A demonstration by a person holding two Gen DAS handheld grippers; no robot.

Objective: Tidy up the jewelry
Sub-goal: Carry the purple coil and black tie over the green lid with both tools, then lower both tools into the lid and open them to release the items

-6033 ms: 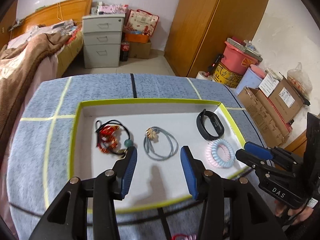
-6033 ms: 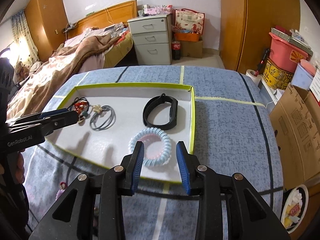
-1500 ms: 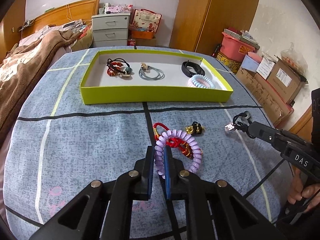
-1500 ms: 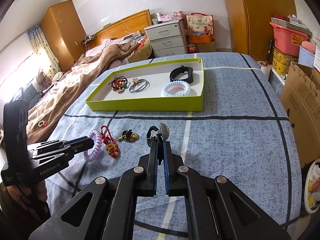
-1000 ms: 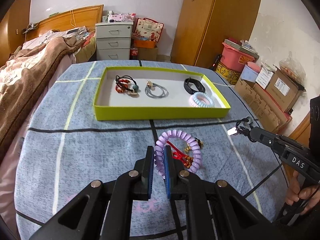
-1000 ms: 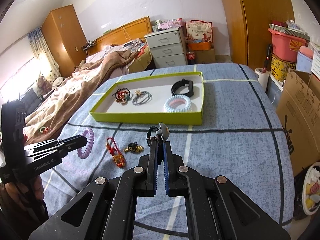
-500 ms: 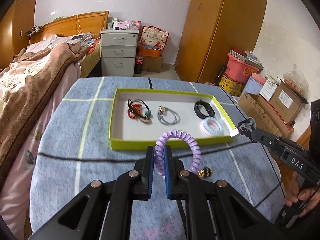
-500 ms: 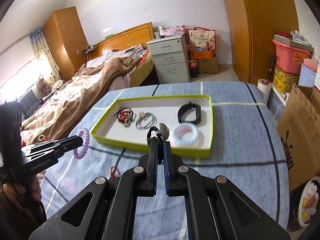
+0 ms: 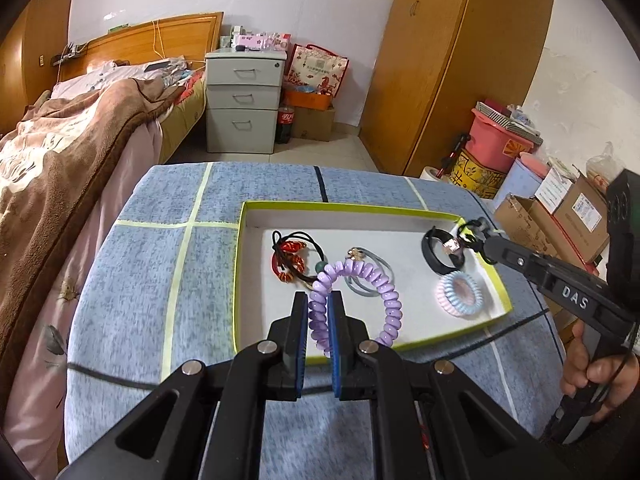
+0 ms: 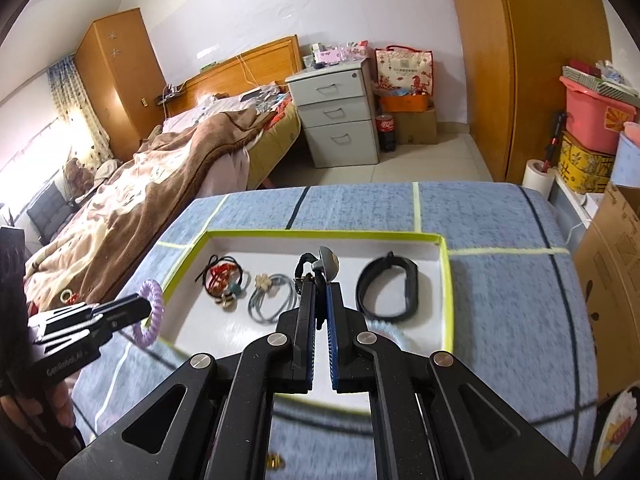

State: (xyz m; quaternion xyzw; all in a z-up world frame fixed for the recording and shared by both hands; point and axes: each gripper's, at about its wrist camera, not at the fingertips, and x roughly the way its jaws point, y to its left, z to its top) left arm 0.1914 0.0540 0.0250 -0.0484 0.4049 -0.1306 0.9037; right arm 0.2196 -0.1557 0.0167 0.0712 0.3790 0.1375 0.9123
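My left gripper [image 9: 319, 300] is shut on a purple spiral hair tie [image 9: 360, 292] and holds it over the front left of the lime-rimmed white tray [image 9: 400, 216]. It also shows in the right wrist view [image 10: 150, 312]. My right gripper [image 10: 319, 286] is shut on a black hair tie with a silver charm [image 10: 326, 262] above the tray's middle [image 10: 320, 234]; in the left wrist view it hangs over the tray's right end [image 9: 464, 240]. In the tray lie a red-and-black hair tie [image 9: 292, 256], a grey hair tie [image 9: 368, 268], a black band [image 9: 438, 254] and a pastel spiral tie [image 9: 460, 294].
The tray sits on a table with a blue checked cloth [image 9: 160, 264]. A small gold trinket [image 10: 274, 460] lies on the cloth near me. A bed [image 9: 60, 152] stands left, a grey drawer unit [image 9: 244, 100] beyond, boxes and tubs [image 9: 560, 200] right.
Both grippers have moved forward from the near cloth to over the tray, each still carrying its hair tie. The red charm and gold trinket stayed behind on the cloth.
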